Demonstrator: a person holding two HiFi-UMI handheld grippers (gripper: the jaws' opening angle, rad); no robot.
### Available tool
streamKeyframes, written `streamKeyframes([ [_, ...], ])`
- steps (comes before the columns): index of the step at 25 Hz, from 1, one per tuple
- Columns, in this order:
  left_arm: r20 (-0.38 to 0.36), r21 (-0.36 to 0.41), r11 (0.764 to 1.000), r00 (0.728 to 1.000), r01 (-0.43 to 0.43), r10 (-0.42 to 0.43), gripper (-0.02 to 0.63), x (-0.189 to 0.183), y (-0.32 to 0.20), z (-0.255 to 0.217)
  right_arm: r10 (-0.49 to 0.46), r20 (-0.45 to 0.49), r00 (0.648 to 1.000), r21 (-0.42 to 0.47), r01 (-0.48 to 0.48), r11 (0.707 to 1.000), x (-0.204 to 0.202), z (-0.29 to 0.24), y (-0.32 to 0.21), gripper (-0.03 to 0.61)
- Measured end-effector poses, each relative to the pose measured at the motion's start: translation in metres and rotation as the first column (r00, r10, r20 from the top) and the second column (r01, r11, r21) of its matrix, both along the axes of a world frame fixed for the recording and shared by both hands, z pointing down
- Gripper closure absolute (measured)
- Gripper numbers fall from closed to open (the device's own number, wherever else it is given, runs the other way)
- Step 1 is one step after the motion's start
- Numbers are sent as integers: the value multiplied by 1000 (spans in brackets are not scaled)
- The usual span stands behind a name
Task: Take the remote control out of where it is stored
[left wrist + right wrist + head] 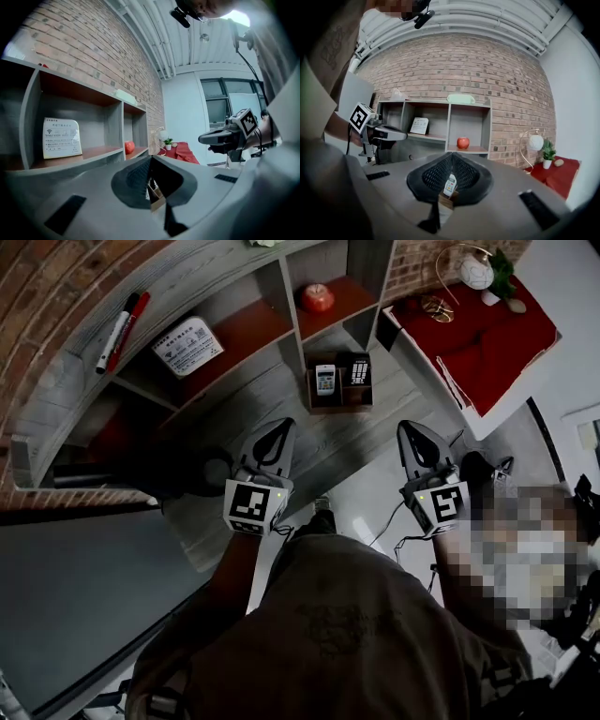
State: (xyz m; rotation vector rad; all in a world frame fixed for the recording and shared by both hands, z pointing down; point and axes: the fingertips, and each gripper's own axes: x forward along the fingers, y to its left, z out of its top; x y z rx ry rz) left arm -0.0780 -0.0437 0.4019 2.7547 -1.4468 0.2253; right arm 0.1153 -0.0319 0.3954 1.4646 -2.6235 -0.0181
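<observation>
A small wooden box (338, 396) stands on the low grey shelf top, holding a white remote (325, 379) and a black remote (359, 371) upright. Both grippers hover short of it, pointing toward the shelves. My left gripper (285, 426) is shut and empty, to the box's lower left. My right gripper (411, 428) is shut and empty, to its lower right. In the right gripper view the white remote (449, 184) and the box (446, 202) show beyond the closed tips (452, 155). The left gripper view shows the box (157, 197) past its tips (150, 159).
The grey shelf unit (281, 292) against the brick wall holds a red apple (318, 298), a white printed card (187, 345) and two markers (122, 329) on top. A red-covered table (478, 329) with a globe lamp (476, 273) stands to the right. Cables lie on the floor (389, 521).
</observation>
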Motion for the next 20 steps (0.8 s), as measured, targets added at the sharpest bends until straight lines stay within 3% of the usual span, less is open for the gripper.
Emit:
streamKeyframes([
  [8,-15,-39,997,998,-68,67,601,-8,-45,7,46,-15,999,5,-46,999,-21,-8,-59,565],
  [20,-61,48,997,996,-66,69,601,-12,-78,-17,33,-37,999,15,-32,999,-32,-10,-89,566],
])
